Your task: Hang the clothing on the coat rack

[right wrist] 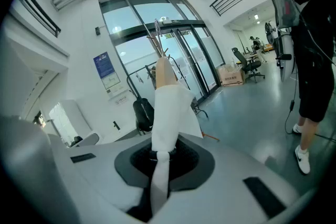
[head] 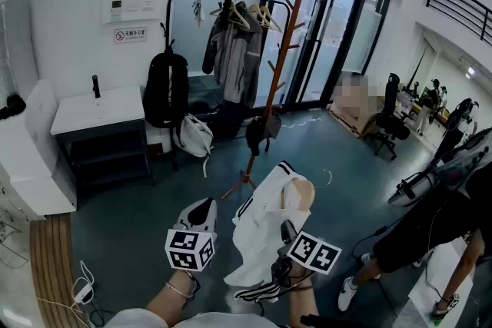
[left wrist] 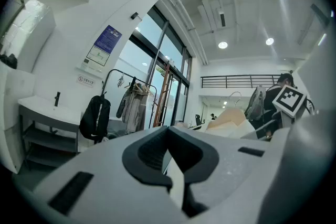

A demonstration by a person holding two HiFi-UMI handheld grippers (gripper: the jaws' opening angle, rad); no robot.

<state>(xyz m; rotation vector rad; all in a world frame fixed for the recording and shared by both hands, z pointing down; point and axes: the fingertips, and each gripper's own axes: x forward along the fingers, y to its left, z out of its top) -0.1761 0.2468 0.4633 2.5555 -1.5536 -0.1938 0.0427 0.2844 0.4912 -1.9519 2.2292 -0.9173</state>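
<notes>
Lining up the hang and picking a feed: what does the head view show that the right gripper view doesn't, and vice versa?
Head view only: the left gripper, black-striped trim on the white garment, and the pegged pole of the coat rack, mostly behind the garment in the other view. Right gripper view only: the right gripper shut on a fold of the garment. Both: the garment on its wooden hanger, the black backpack, the glass doors.
</notes>
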